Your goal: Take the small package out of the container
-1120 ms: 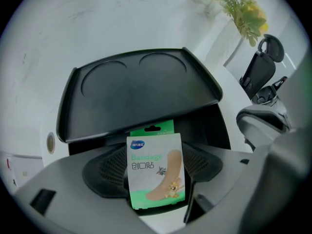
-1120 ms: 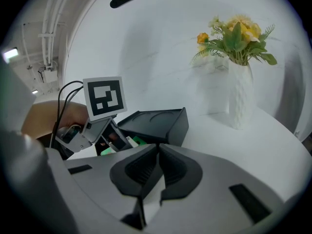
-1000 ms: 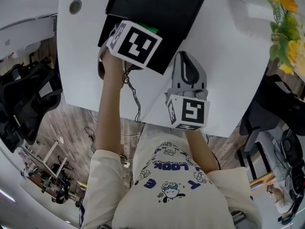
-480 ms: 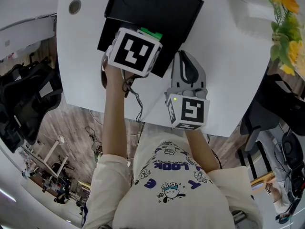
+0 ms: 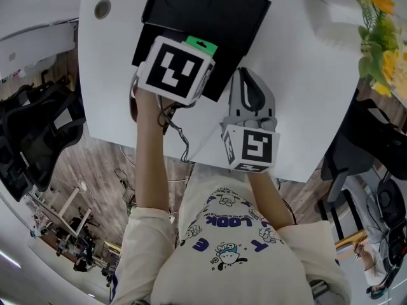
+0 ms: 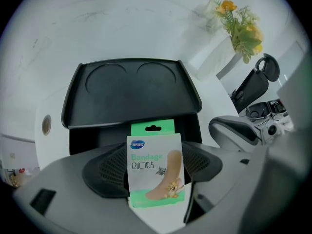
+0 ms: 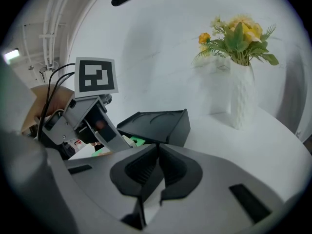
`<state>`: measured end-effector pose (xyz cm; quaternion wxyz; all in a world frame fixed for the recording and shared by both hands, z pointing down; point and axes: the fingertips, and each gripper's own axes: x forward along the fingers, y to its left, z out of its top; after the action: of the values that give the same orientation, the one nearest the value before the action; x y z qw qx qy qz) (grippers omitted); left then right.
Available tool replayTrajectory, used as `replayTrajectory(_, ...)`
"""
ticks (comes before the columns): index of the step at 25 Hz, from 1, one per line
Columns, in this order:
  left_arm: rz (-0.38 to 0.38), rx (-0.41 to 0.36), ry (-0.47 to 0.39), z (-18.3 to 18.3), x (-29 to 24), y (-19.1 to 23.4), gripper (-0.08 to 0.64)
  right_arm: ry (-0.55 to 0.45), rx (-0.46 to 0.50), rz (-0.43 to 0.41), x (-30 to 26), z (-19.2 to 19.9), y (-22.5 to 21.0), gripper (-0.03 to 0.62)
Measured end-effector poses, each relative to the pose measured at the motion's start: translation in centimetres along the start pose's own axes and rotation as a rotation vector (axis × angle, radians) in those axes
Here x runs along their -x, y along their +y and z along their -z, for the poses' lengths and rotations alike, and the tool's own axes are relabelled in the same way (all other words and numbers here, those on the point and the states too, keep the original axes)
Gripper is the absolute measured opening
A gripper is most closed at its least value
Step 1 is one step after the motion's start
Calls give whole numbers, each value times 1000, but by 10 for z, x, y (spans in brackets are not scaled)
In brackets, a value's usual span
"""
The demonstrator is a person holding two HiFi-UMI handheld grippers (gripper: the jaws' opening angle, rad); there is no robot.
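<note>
Left gripper (image 6: pixel 155 172): the fingers (image 6: pixel 105 172) are clamped on the small package (image 6: pixel 154 155), a green-and-white bandage packet, held upright by its lower part.

Change over the last second: in the head view the marker cube on the left gripper looks larger and sits a little closer to me. The packet's green hang tab (image 5: pixel 201 44) now shows clear past the cube's far edge, where before only a sliver peeked out. I read that as the lift being under way, with the packet coming up and out.

Container (image 6: pixel 92 133): a black box on the white desk (image 5: pixel 299 94). Its lid (image 6: pixel 129 89) is thrown open to the far side and has two round recesses moulded into it. The packet sits in front of and above the opening, and I judge it clear of the walls. The interior is dark, so I cannot tell whether anything else is in there.

Right gripper (image 7: pixel 157 167): fingers closed together with nothing between them, idle over the desk just beside the container.

Remaining: carry the packet away from the box and set it down.
</note>
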<state>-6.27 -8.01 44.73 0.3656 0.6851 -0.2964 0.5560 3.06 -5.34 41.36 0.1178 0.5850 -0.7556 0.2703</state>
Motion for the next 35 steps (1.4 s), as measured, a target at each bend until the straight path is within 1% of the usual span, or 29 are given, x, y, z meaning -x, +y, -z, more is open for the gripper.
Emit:
replayTrajectory(8,2,10,-9,10,11,-4,340,-13,7,-3,6,-5,6,37)
replayTrajectory(11,12,19,-42,13,17,-8,341,-24,16,-7,10,-9,9,37)
replayTrajectory(15,25,32,-109,15,28,-13,340,-39,28,-8,15,-16,13,37)
replayTrajectory(20,52,49,-237,22,53,-22,340,-65,50,-9,29,-23,27,37)
replayTrajectory(24,19,56,-350,29,76,-25,341,-97,71,-13,44,-31,38,37)
replayTrajectory(29,22,75,-530,37,108,-34,341,-147,110,-22,64,-43,56,37)
replayTrajectory(31,12,75,-597,41,120,-37,339,-168,125,-23,72,-49,63,37)
replayTrajectory(35,-19,68,-699,51,140,-44,341,-205,149,-22,88,-59,74,37)
